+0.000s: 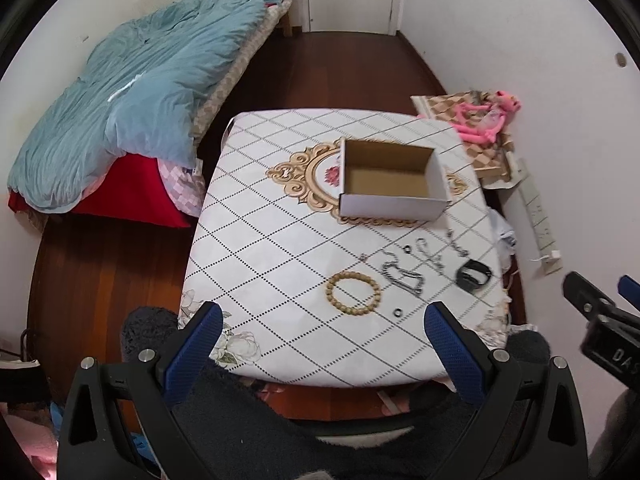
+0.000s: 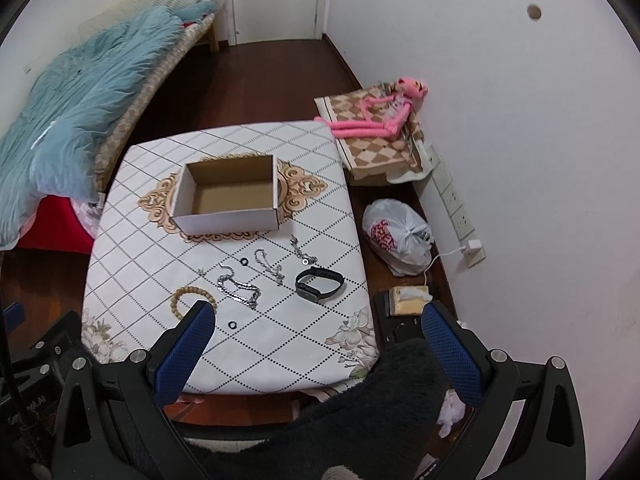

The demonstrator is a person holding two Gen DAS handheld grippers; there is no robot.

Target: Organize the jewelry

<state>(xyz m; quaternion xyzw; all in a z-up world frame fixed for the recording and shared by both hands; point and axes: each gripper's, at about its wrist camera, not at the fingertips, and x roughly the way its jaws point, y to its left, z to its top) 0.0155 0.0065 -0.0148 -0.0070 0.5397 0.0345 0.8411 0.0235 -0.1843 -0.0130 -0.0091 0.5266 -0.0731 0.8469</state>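
Beside the table point(image 2: 120, 216), red print on a plastic bag point(image 2: 396, 236) — unreadable; both grippers' point(image 1: 322, 328) point(image 2: 318, 330) fingers spread apart, empty.

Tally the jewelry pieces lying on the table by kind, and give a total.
Wooden bead bracelet: 1
Silver chains: 3
Small dark rings: 2
Black wristband with a screen: 1
Tiny silver piece, too small to identify: 1
Total: 8, all outside the empty white cardboard box.
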